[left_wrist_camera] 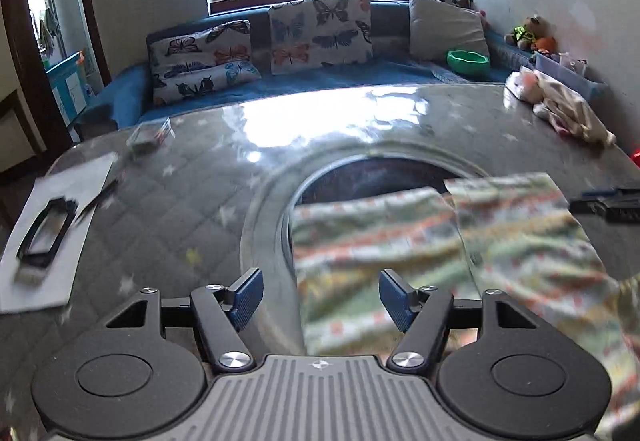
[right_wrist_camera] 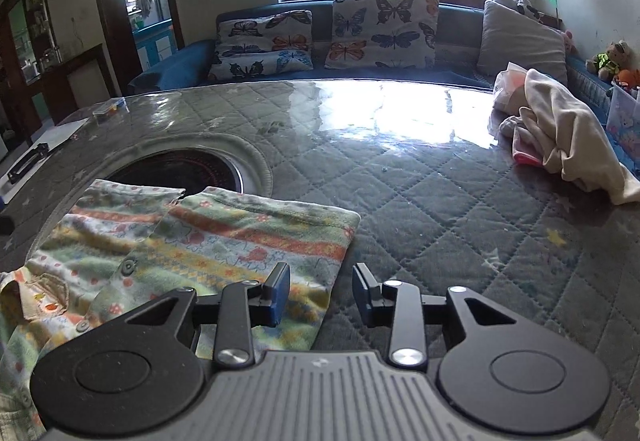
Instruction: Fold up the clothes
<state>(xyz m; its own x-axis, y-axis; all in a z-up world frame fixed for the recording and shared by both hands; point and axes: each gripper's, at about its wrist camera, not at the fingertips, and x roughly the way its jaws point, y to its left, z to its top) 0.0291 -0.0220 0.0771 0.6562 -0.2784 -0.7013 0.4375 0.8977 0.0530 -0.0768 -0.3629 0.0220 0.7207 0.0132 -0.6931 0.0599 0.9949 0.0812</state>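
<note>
Your left gripper (left_wrist_camera: 320, 297) hovers with its blue-padded fingers (left_wrist_camera: 248, 297) spread wide and nothing between them, above the near left edge of the striped, floral-print child's garment (left_wrist_camera: 440, 241). Your right gripper (right_wrist_camera: 321, 293) is likewise released, its fingers parted; its left finger sits over the garment's right-hand edge (right_wrist_camera: 256, 237), its right finger over bare quilting.

The garment lies flat on the grey quilted surface under a glossy clear cover (right_wrist_camera: 420, 181). In the right wrist view two buttons and a collar show at its near left. Its far edge overlaps the round dark recess (right_wrist_camera: 180, 169) set into the surface.

A crumpled pile of cream and pink clothes (right_wrist_camera: 560, 129) rests at the far right of the surface, well apart from the garment. At the left edge, a white sheet (left_wrist_camera: 52, 241) carries a black rectangular frame (left_wrist_camera: 46, 229); a small clear box (left_wrist_camera: 150, 137) lies farther back.

Beyond the surface stands a blue sofa (left_wrist_camera: 320, 77) with butterfly-print cushions (left_wrist_camera: 320, 31), a plain grey cushion (left_wrist_camera: 446, 25) and a green bowl (left_wrist_camera: 468, 63).
</note>
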